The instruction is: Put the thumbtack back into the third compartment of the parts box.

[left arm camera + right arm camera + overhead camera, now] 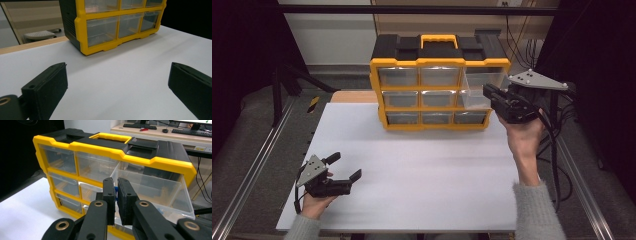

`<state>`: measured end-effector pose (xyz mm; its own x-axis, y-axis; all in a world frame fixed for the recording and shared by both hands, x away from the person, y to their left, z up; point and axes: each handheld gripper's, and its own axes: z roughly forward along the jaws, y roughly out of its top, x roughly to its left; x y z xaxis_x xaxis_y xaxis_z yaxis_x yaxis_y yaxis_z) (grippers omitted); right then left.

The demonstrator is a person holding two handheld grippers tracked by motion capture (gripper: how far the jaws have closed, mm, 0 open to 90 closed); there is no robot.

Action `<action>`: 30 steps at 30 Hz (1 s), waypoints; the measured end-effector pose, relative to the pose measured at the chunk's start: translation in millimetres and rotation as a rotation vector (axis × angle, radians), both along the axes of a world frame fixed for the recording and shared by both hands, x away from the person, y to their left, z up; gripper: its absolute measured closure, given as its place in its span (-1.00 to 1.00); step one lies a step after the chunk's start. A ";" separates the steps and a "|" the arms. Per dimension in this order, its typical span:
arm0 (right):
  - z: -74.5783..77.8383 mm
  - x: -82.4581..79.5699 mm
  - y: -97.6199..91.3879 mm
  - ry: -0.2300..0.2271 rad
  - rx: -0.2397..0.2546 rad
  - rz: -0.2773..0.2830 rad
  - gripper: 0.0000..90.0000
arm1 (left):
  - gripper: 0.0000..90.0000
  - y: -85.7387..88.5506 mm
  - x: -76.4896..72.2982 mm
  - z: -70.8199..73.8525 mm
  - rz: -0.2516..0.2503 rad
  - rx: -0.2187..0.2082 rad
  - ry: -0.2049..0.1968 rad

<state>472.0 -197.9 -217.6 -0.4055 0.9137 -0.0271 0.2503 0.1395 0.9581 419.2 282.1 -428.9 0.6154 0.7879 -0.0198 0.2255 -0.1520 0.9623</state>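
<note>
Your left gripper [346, 168] rests low on the smooth white table [422, 170], its matte black jaws spread wide. Farther off, your right gripper [116, 191] has its flat jaws pressed together on the front of the clear plastic drawer [152, 188], pulled partway out of the top right slot of the boxy yellow-and-black cabinet [437, 60].

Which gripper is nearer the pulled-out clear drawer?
Right. The right gripper is shut on the front of the pulled-out clear drawer of the organizer; the left gripper hovers open over the white table, well short of it.
</note>
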 end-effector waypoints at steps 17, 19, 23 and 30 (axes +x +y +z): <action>4.6 29.4 -2.2 0.006 -0.002 -0.052 0.90 | -0.96 1.1 0.3 0.0 0.002 -0.002 0.000; 4.4 31.9 -1.9 0.005 -0.004 -0.055 0.89 | -0.96 1.0 0.3 0.0 0.002 -0.002 0.000; 2.6 39.4 -0.3 0.018 -0.013 -0.064 0.90 | -0.96 1.0 0.2 0.2 0.001 -0.003 0.000; 0.2 50.0 0.0 0.038 -0.020 -0.076 0.89 | -0.96 0.9 0.4 -0.1 0.001 -0.002 0.001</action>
<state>522.0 -198.0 -217.4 -0.3362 0.9413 -0.0313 0.2973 0.1376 0.9448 419.6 283.1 -429.0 0.6145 0.7886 -0.0219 0.2263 -0.1496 0.9625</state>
